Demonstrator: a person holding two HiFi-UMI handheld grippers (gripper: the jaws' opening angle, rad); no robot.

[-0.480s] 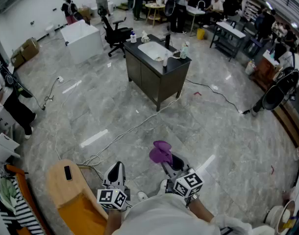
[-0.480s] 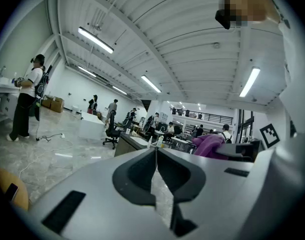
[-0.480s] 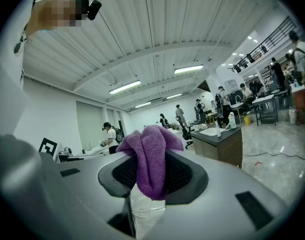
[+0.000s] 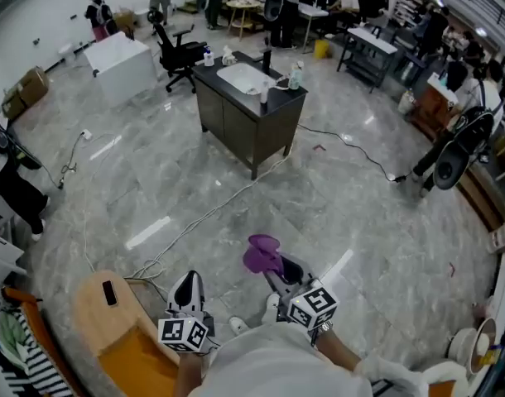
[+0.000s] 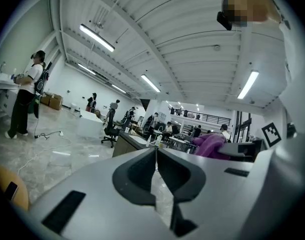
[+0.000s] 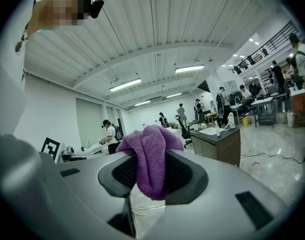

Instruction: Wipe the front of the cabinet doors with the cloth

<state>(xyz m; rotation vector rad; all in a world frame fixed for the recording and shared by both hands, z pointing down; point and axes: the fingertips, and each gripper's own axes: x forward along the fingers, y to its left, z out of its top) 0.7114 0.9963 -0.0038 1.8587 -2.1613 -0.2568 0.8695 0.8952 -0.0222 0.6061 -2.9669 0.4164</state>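
A dark cabinet [image 4: 240,126] with a white sink on top stands on the grey floor, several steps ahead of me; its doors [image 4: 228,121] face left-front. It also shows small in the left gripper view as the cabinet [image 5: 126,143] and at right in the right gripper view as the cabinet [image 6: 220,145]. My right gripper [image 4: 271,265] is shut on a purple cloth [image 4: 262,254], which bulges over the jaws as the cloth [image 6: 149,160]. My left gripper [image 4: 187,289] is shut and empty, low at my left, with its jaws pressed together in the left gripper [image 5: 156,159] view.
A cable [image 4: 199,217] runs across the floor from the cabinet toward me. A wooden stool [image 4: 112,313] with a phone on it stands at my left. A white box [image 4: 120,64], an office chair [image 4: 174,52], tables and several people fill the far room. A fan [image 4: 455,160] stands at right.
The cabinet sits slightly higher and more to the left in the head view, as my head turned a little. Both grippers keep about the same place, the cloth still clamped.
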